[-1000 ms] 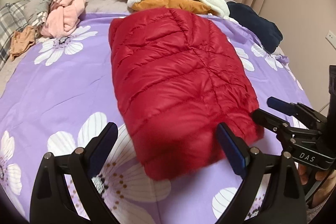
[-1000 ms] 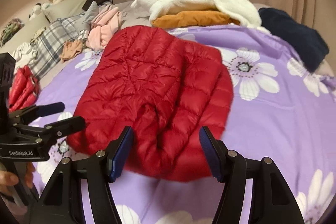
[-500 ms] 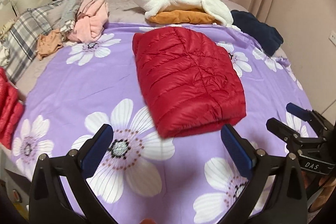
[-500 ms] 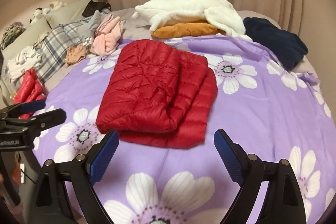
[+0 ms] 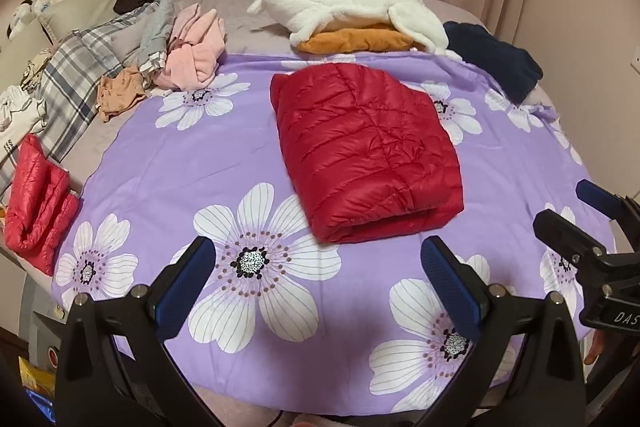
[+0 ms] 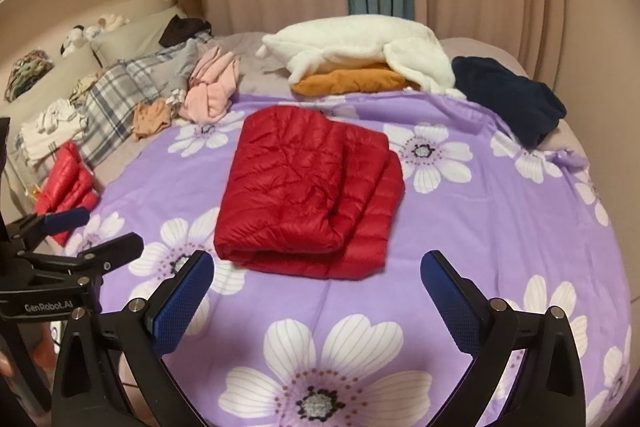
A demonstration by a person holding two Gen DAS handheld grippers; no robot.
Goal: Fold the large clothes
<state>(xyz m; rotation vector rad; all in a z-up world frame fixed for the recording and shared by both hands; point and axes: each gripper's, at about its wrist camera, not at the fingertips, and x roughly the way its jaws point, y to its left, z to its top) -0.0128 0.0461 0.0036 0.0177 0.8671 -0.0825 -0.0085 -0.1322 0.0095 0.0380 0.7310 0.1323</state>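
Observation:
A red quilted down jacket lies folded into a compact rectangle in the middle of the purple flowered sheet. In the right wrist view the jacket shows its stacked layers at the near edge. My left gripper is open above the sheet, short of the jacket's near edge, holding nothing. My right gripper has its jaws opening wide, with nothing between them, also back from the jacket. Each gripper appears at the edge of the other's view: the right gripper and the left gripper.
A second red puffy jacket lies folded at the bed's left edge. A white fleece sits on an orange garment at the back, with a navy garment to its right. A pink garment and plaid cloth are piled at the back left.
Both grippers have pulled back and up from the jacket's near edge, and their jaws stand wider. The jacket now lies free and looks smaller in both views.

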